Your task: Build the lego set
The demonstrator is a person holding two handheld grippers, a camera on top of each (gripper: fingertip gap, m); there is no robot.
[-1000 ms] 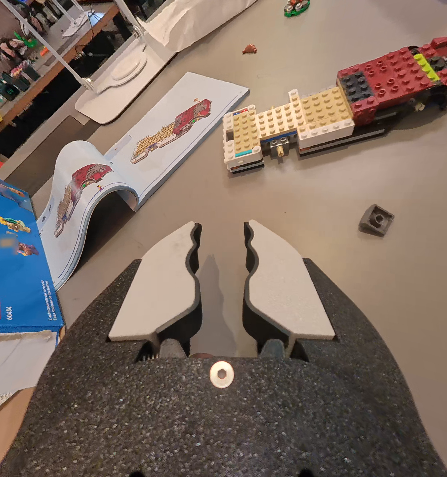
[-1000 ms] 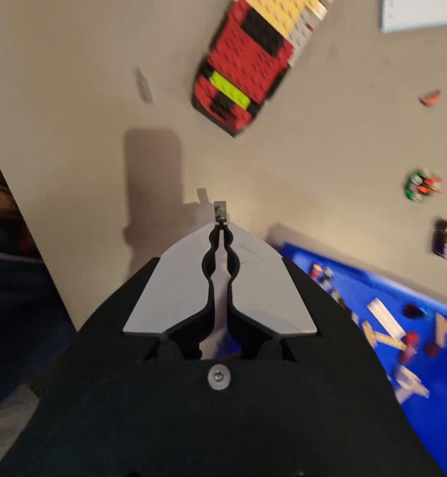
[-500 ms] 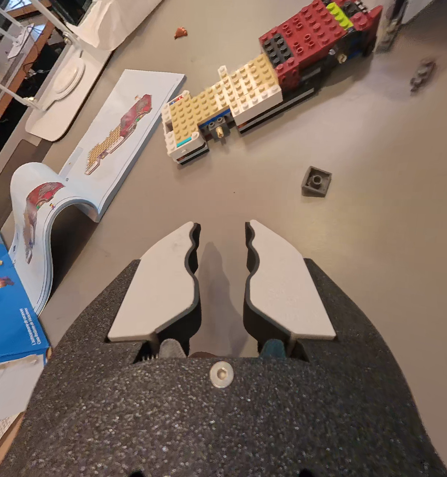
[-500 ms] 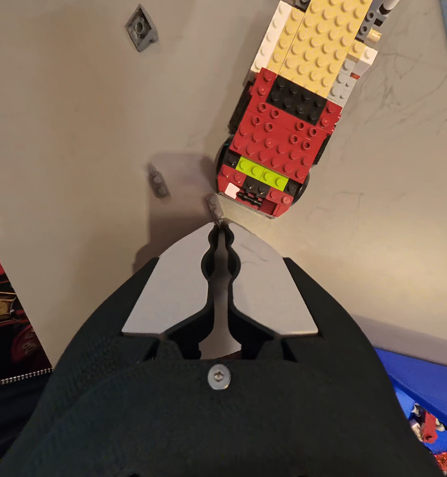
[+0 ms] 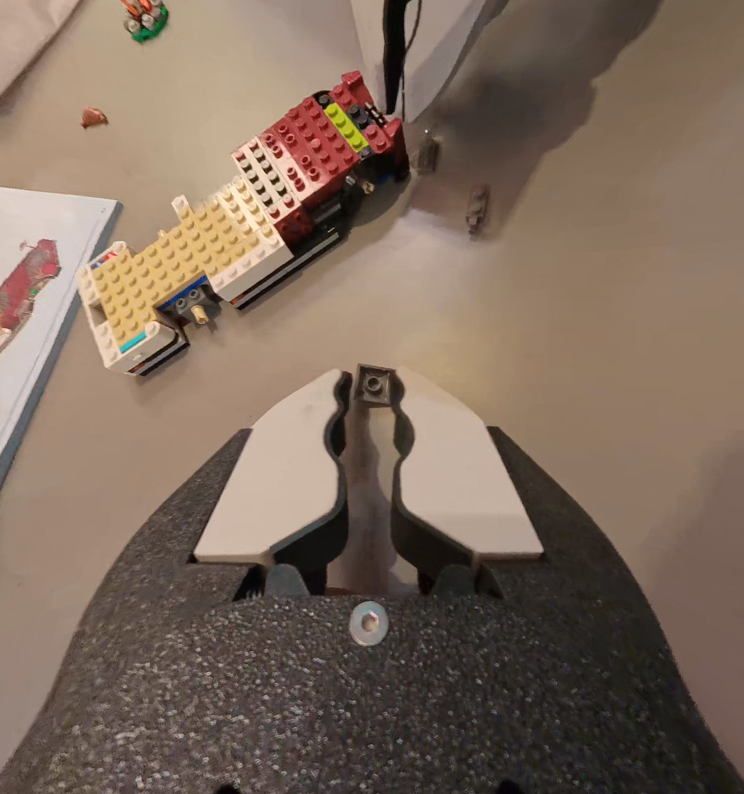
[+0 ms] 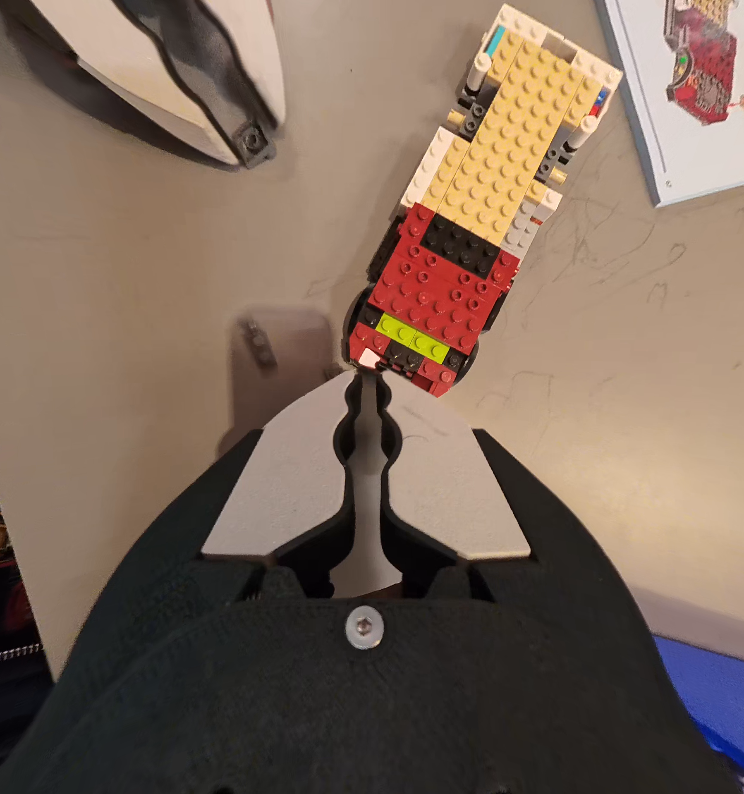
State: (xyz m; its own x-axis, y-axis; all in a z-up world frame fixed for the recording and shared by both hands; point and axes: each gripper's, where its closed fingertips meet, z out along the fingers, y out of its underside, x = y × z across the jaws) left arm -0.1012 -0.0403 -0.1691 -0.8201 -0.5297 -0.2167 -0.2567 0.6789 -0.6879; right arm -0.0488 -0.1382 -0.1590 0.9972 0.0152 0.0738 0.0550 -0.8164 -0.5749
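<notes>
- Grey-beige tabletop (image 5: 555,322) fills both views, with a partly built toy-brick vehicle (image 5: 241,240) lying on it: a tan studded deck edged in white and a dark red end with a lime-green strip.
- Left gripper (image 5: 372,382) is narrowed onto a small dark grey square brick with one centre stud (image 5: 374,384). The brick sits right at its fingertips, well short of the vehicle, and the right wrist view shows both pads against its sides.
- Right gripper (image 6: 368,380) is almost closed, with only a thin slit between its fingers, and its tips are at the vehicle's red end. From the left wrist view, a small blurred grey plate (image 5: 426,154) is pinched at those tips.
- Another thin grey plate with studs (image 6: 258,343) lies loose on the table just beside the red end.
- An open instruction booklet with light blue pages (image 5: 26,300) lies beyond the tan end of the vehicle.
- Part of a blue tray (image 6: 714,696) shows at the right gripper's side.
</notes>
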